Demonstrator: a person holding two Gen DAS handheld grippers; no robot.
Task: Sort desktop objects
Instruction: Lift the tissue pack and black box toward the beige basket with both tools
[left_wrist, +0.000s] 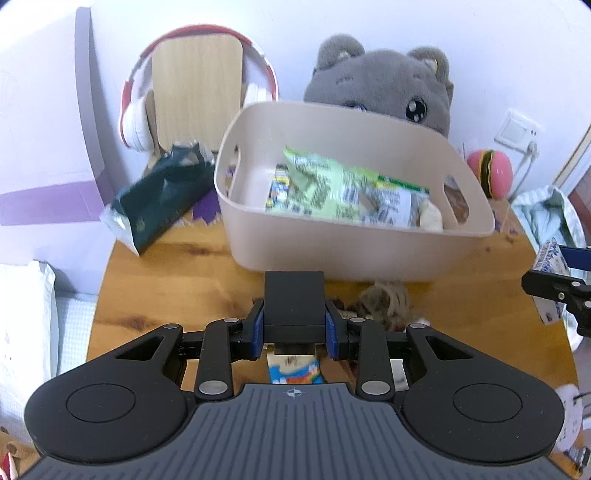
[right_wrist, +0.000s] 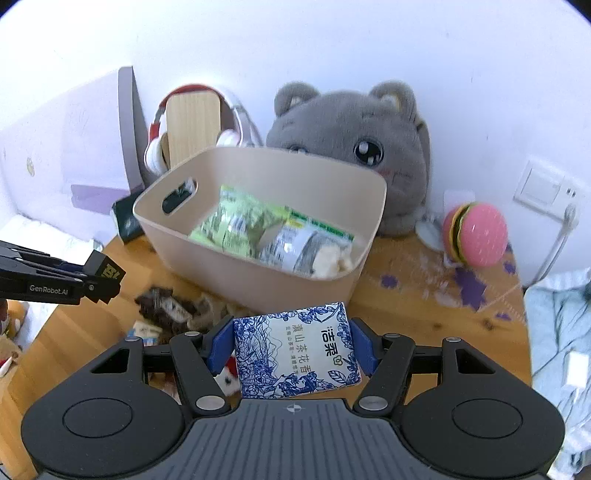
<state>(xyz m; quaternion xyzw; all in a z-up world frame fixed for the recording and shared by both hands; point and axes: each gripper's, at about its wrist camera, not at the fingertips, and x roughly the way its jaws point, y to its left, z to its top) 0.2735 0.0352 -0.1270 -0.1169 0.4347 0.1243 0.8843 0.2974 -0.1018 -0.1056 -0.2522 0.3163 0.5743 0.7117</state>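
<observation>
The left gripper (left_wrist: 294, 338) has its fingers closed on a black box (left_wrist: 294, 302), held above the wooden worktop (left_wrist: 177, 288) just in front of the beige bin (left_wrist: 343, 236). The right gripper (right_wrist: 291, 347) clamps a blue-and-white tissue pack (right_wrist: 295, 350), also just short of the bin. Green snack packets (left_wrist: 332, 184) lie inside the bin. Beyond it, a grey plush cat (right_wrist: 354, 147) and red-and-white headphones (left_wrist: 136, 118) stand against the wall.
</observation>
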